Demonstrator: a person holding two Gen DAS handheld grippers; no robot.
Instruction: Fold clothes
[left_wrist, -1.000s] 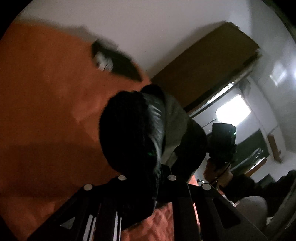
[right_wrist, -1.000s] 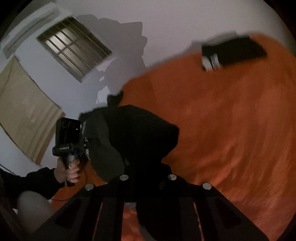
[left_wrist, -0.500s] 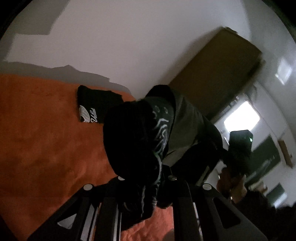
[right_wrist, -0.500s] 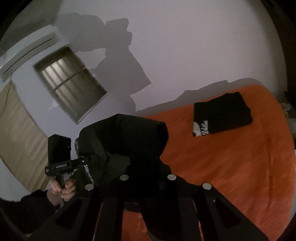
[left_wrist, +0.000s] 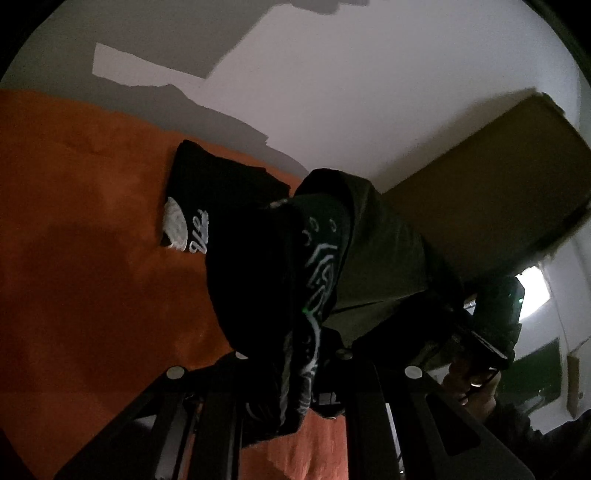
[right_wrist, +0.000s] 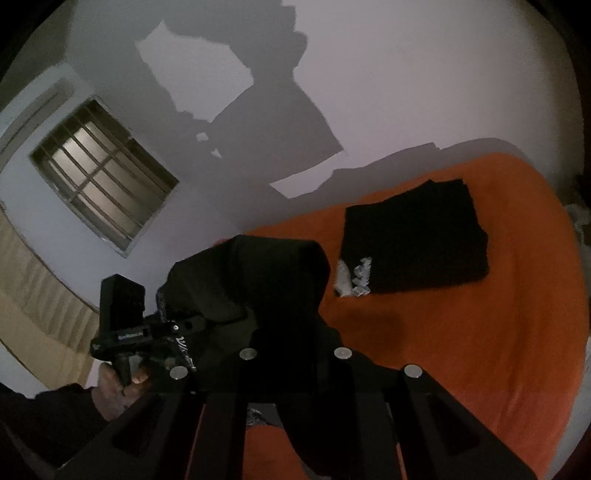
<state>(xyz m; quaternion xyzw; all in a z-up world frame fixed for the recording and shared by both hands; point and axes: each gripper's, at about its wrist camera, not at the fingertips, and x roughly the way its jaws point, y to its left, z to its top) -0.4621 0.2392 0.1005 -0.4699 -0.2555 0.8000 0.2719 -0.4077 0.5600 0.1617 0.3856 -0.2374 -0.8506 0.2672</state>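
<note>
- No container in either view; only an orange blanket (right_wrist: 480, 332) as the bearing surface, spread under a pale wall (left_wrist: 332, 74).
- Folded black garment (right_wrist: 413, 243) flat on that blanket near the wall, white lettering at one corner; also visible from the left wrist (left_wrist: 218, 184).
- Black garment with pale print (left_wrist: 266, 266) held up off the blanket, bunched and draped over both tools, part of it dangling below them; in the right wrist view a dark mass (right_wrist: 266, 280).
- Left gripper (left_wrist: 291, 369) narrow, clamped on the printed garment, cloth filling the gap between its fingers; angled downward toward the blanket.
- Right gripper (right_wrist: 295, 369) likewise narrow, pinching the same garment at another spot, fingertips buried in cloth.
- Left hand (right_wrist: 118, 387) around its tool's handle, dark sleeve behind it, just beside the hanging cloth.
- Right hand (left_wrist: 472, 387) gripping its handle at the far side of the garment.
- Barred window (right_wrist: 99, 177) high on the wall.
</note>
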